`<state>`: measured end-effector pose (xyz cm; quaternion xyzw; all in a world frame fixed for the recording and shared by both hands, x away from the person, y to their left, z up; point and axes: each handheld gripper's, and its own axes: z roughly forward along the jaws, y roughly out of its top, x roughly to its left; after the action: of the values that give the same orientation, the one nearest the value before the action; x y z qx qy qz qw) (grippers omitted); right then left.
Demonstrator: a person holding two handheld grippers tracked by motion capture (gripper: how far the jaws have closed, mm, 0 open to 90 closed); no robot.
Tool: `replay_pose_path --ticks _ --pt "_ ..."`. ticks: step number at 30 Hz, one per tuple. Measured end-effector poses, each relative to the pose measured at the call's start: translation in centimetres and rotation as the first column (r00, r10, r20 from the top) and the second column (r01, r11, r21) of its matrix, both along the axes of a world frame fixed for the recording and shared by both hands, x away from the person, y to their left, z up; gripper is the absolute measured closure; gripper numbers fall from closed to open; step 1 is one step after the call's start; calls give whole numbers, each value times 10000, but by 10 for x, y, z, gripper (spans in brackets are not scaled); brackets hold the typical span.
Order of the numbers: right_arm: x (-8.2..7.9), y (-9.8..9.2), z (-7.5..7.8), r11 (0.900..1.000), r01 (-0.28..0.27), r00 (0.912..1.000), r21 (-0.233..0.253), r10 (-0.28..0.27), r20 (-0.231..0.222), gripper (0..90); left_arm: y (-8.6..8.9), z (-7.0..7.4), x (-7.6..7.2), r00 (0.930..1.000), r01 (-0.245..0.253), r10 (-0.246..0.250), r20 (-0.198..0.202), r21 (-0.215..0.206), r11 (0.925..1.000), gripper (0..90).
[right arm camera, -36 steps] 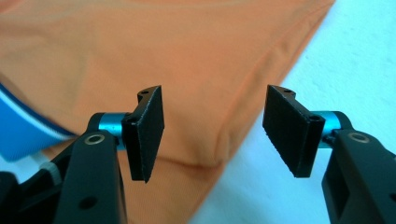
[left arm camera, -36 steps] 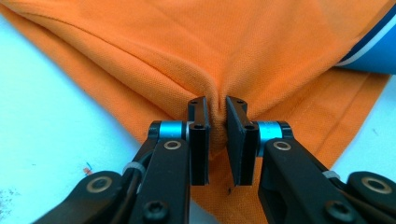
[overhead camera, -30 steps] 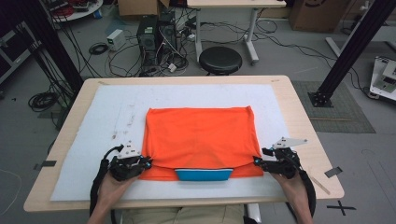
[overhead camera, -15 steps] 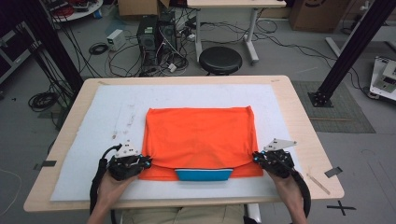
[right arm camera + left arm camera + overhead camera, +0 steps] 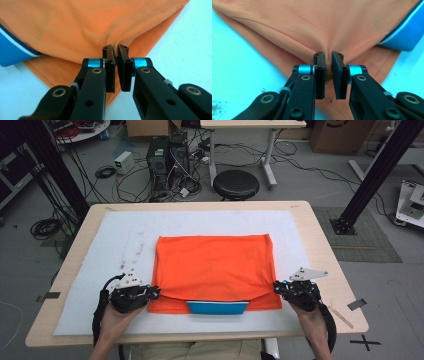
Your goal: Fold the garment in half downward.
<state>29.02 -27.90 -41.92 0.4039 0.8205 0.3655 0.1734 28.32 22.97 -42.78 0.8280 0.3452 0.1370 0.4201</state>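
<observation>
Left gripper (image 5: 327,57) nearly closed, pinching orange shirt (image 5: 215,265) fabric at near-left corner; right gripper (image 5: 115,49) likewise clamped on near-right corner. Shirt flat on white mat (image 5: 100,240).

No readable text, label, brand or number anywhere. Only a black X-shaped tape mark (image 5: 368,342) on the floor, at the near right corner of the table (image 5: 325,240). Printing on the cardboard box (image 5: 334,132) at top right too small to read.
</observation>
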Motion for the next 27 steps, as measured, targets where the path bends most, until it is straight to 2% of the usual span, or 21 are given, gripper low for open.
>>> replay_pose_path --ticks 5,10,15,27 --pt "-7 -6 -1 9994 -121 9997 326 127 -187 865 4 -1 -9 9999 105 -104 -63 33 9999 816" --pt "-18 -11 -2 9978 -314 9990 580 332 -308 864 7 1 -20 9996 274 -274 58 37 9996 816" --pt "-29 -11 -6 9980 -427 9980 466 448 -447 865 9 -3 -29 9994 355 -355 18 220 9991 816" --pt "-44 -15 -14 9962 -512 9965 699 556 -624 866 11 -8 -43 9993 385 -385 -11 356 9986 818"
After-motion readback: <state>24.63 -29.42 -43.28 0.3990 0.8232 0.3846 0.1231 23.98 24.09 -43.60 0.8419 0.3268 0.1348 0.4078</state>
